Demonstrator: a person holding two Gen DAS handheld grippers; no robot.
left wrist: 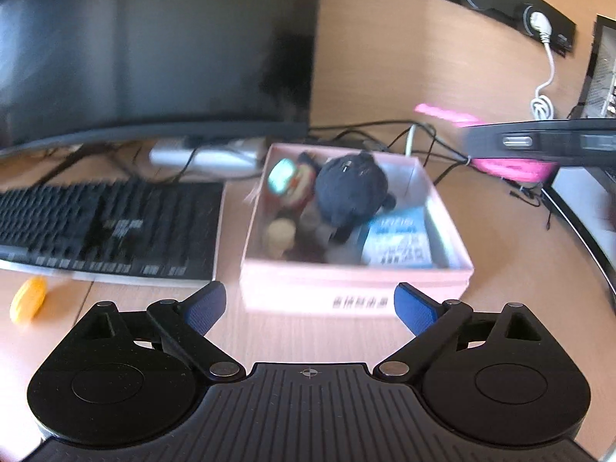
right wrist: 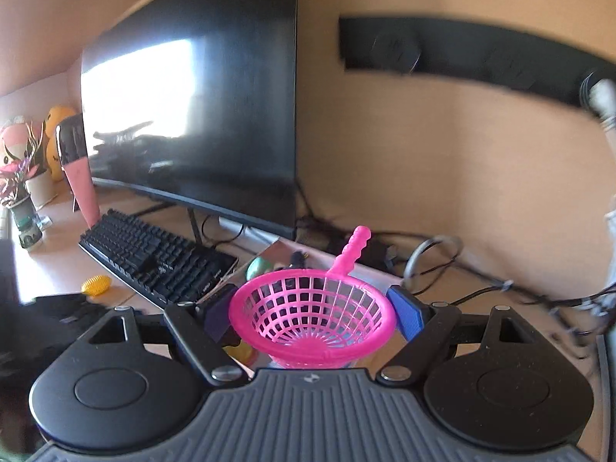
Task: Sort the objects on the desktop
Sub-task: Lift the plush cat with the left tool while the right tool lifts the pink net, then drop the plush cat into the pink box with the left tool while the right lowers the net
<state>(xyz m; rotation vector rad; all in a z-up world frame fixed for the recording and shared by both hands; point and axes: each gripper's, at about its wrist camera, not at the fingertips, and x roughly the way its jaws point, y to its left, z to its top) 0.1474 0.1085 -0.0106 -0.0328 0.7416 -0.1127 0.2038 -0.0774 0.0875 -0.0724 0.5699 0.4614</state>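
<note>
Jaws of our left gripper stand wide apart and empty before the pink box of toys; our right gripper clamps the pink strainer above the desk

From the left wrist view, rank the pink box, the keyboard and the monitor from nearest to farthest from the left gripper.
1. The pink box, on the desk just ahead of the open left gripper, slightly right of centre.
2. The keyboard, to the left, a little further back.
3. The monitor, farthest, standing behind the keyboard at upper left.
</note>
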